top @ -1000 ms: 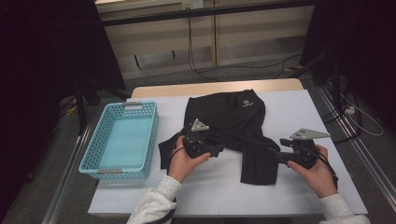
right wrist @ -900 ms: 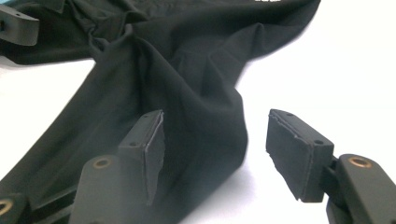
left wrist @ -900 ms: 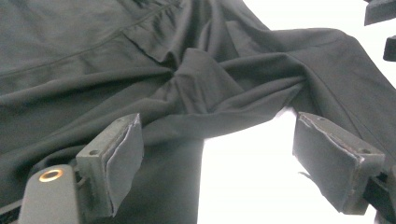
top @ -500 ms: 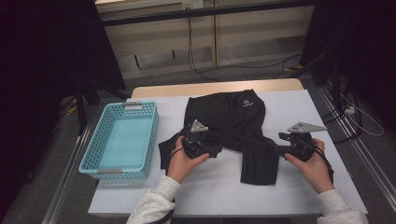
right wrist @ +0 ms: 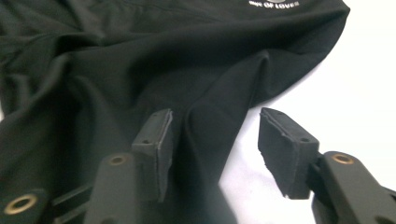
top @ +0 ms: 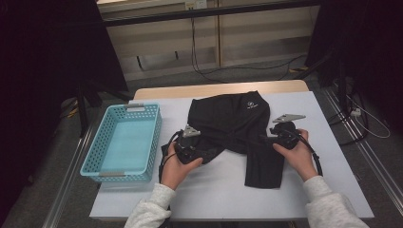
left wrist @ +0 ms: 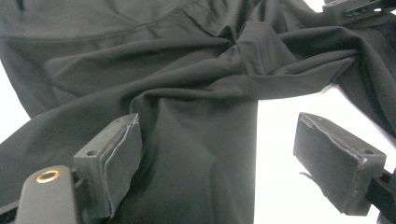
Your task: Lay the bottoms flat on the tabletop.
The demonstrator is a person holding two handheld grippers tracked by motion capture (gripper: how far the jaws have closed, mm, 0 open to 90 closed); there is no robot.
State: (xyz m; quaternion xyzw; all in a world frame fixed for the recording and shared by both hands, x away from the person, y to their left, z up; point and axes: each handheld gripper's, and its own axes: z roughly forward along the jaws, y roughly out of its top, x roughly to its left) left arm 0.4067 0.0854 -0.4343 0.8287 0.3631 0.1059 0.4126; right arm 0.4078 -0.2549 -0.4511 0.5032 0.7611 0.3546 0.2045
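The black shorts (top: 237,130) lay crumpled at the centre of the bench (top: 332,156), not yet folded, the basket (top: 124,142) at left empty, while left tongs (left wrist: 219,158) stood released and right tongs (right wrist: 215,149), closing, had not clamped the fabric.
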